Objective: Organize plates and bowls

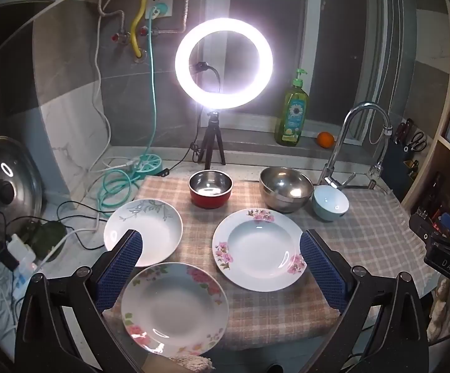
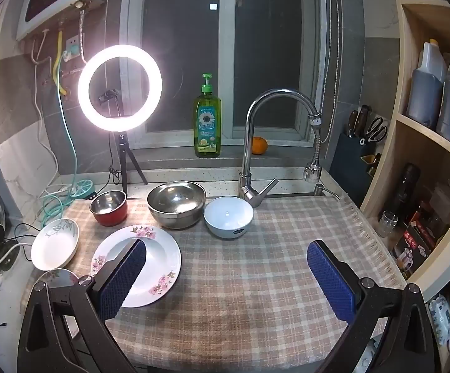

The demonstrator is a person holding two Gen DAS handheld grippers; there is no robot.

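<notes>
1. Left wrist view: my left gripper [image 1: 220, 261] hangs wide apart and empty above the checked cloth [image 1: 364, 236]. Between its fingers lie the pink-flowered plate [image 1: 257, 248] and the rose-rimmed plate [image 1: 175, 307]; the leaf-patterned plate [image 1: 150, 227] lies behind the left finger.
2. Right wrist view: my right gripper [image 2: 226, 267] is wide too, holding nothing. The red bowl [image 2: 109, 207], steel bowl [image 2: 176, 203] and pale blue bowl [image 2: 228, 216] stand in a row beyond it.

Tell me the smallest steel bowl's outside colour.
Red, clearest in the left wrist view.
</notes>
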